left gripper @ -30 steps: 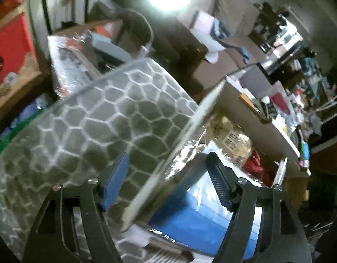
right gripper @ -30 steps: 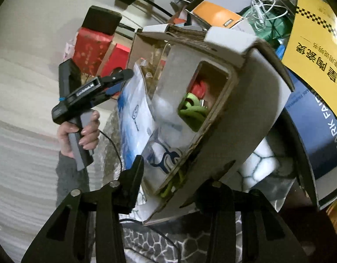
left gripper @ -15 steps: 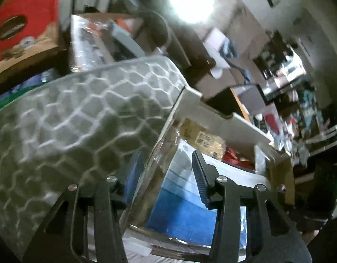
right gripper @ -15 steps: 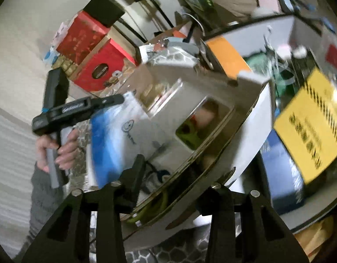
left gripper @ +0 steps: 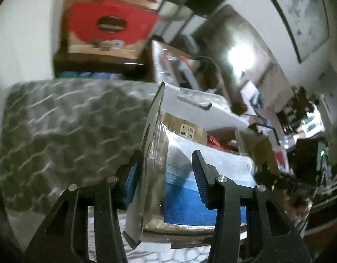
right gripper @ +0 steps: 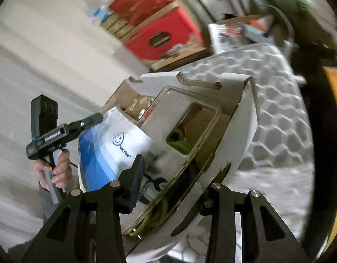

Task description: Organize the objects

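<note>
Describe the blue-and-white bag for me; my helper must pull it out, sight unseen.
Find the white cardboard box held over the hexagon-patterned cushion. The bag stands in the box's open side. It alone is glossy, blue below, white above, with a smiley-drop logo.

A box (right gripper: 238, 135) is sitting between the two grippers, over a patterned cushion (right gripper: 282, 118). A pouch (right gripper: 116, 149) is lying in the box. Cartons (right gripper: 164, 37) are standing behind the cushion.
</note>
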The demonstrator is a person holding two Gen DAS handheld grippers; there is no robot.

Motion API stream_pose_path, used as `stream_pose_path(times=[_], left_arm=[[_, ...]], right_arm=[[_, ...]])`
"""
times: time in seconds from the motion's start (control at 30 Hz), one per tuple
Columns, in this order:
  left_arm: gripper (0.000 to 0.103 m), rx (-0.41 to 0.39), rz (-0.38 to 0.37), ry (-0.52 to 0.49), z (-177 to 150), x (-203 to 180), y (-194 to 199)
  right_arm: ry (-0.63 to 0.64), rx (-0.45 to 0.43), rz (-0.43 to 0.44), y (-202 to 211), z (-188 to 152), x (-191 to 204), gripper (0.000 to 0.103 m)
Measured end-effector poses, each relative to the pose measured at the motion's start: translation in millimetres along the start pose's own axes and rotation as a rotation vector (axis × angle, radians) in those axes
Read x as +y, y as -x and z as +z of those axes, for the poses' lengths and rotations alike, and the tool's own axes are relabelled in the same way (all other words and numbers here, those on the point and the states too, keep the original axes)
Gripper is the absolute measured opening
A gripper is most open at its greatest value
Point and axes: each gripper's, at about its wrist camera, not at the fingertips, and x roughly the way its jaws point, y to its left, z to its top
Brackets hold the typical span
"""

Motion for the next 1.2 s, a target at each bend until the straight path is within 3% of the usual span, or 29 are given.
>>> stream_pose_path(times=[0.3,0.5,0.67,0.83,0.87,0.9,0.93,0.97,1.0,1.13,1.2], left_arm=[[0.041,-0.003,0.019,0.139,-39,52,-10],[0.041,0.019,0.024,0.157,-44,52,-22],[0.045,0.049,0.152,0.111,-48,44,-40],[0.046,0.013,0.217,0.091,-52,30,-42],[0.046,0.015,0.203,0.106,-52,33,-42],[0.046,0.019,0.189,0.119,-52,35,-42],[0.047,0.023,0.178,0.131,-52,37,-42],[0.051,0.027,0.174,0.132,-51,40,-42],[0.055,0.032,0.174,0.132,-51,42,-42],[0.058,0.056,0.120,0.163,-49,46,-38],[0.061,0.049,0.126,0.142,-47,42,-33]], right_arm=[[0.064,0.089,-0.003,-58,22,3,0.041],[-0.026,0.212,0.062,-76,28,-27,0.047],[-0.115,0.256,0.131,-82,23,-53,0.050],[-0.212,0.226,0.286,-67,18,-85,0.045],[-0.224,0.202,0.270,-58,19,-92,0.052],[-0.233,0.168,0.278,-48,20,-99,0.052],[-0.233,0.149,0.267,-39,22,-102,0.058],[-0.224,0.125,0.215,-30,22,-105,0.070],[-0.212,0.103,0.169,-20,22,-106,0.072],[-0.195,0.099,0.151,-3,18,-113,0.071],[-0.149,0.105,0.089,-2,14,-106,0.071]])
